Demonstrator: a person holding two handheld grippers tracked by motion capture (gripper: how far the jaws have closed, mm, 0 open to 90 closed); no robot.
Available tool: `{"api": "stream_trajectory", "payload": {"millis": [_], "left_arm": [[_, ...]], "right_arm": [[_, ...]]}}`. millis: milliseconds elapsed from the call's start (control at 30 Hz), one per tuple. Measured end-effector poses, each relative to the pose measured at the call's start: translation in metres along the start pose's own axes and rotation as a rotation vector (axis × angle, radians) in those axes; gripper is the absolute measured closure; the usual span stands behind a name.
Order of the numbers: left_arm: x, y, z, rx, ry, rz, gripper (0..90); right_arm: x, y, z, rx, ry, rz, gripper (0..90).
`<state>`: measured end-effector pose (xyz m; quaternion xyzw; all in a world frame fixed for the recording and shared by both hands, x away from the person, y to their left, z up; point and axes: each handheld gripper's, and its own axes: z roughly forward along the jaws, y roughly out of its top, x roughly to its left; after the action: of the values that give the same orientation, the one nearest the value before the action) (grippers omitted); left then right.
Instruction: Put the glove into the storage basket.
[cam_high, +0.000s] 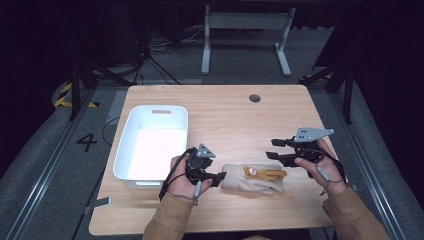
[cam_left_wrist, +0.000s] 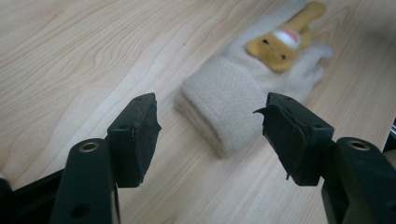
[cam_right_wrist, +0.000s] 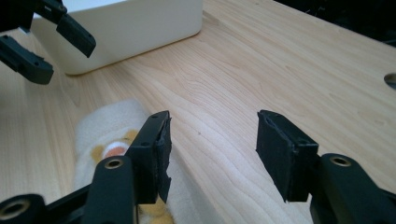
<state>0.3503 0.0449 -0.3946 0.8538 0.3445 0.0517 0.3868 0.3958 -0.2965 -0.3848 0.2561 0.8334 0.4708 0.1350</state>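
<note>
A cream mitten (cam_high: 254, 179) with an orange bear (cam_high: 264, 173) on it lies flat on the worktop (cam_high: 235, 115), near its front edge and between the two tools. Its cuff points toward the left tool (cam_high: 220, 178); its finger end, with the bear, points toward the right tool (cam_high: 274, 148).

The left tool is released, its jaws spread with nothing between them. In the high view its tips sit just beside the cuff, at the mitten's left end, and whether they touch the fabric cannot be told there. In the left gripper view (cam_left_wrist: 208, 135) the mitten (cam_left_wrist: 243, 88) lies ahead of the jaws, its cuff end showing through the gap and apart from both pads, and the bear (cam_left_wrist: 280, 42) is farther off, at the far end.

The right tool is released too, jaws wide apart and holding nothing. In the high view it hovers just beyond the mitten's right end, a little farther back on the worktop. In the right gripper view (cam_right_wrist: 212, 149) the mitten (cam_right_wrist: 109, 123) lies to the left, partly behind the left jaw, and bare wood shows through the gap. The left tool (cam_right_wrist: 56, 44) shows at the upper left there.

A white bin (cam_high: 130, 145) stands on the worktop's left part, just behind the left hand (cam_high: 182, 175). The right hand (cam_high: 322, 167) holds its tool near the right edge.
</note>
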Motion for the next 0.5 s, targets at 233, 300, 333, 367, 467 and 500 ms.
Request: {"api": "stream_trajectory", "payload": {"millis": [233, 300, 333, 367, 467, 500], "left_arm": [[-0.003, 0.003, 0.007, 0.0, -0.007, 0.012, 34.3], [-0.004, 0.003, 0.009, 0.003, -0.008, 0.018, 33.6], [-0.005, 0.003, 0.01, 0.003, -0.01, 0.021, 33.5], [-0.005, 0.003, 0.011, 0.002, -0.012, 0.025, 33.3], [-0.005, 0.005, 0.014, 0.006, -0.006, 0.039, 33.3], [-0.005, 0.005, 0.014, 0.006, -0.006, 0.039, 33.1]], "right_arm": [[-0.02, -0.007, -0.011, 0.032, -0.075, 0.029, 46.5], [-0.027, -0.01, -0.015, 0.038, -0.114, 0.047, 46.5], [-0.031, -0.012, -0.016, 0.045, -0.133, 0.057, 45.7], [-0.034, -0.014, -0.018, 0.062, -0.158, 0.074, 43.3], [-0.042, -0.019, -0.018, 0.136, -0.205, 0.085, 42.1], [-0.042, -0.019, -0.018, 0.136, -0.205, 0.085, 42.1]]}}
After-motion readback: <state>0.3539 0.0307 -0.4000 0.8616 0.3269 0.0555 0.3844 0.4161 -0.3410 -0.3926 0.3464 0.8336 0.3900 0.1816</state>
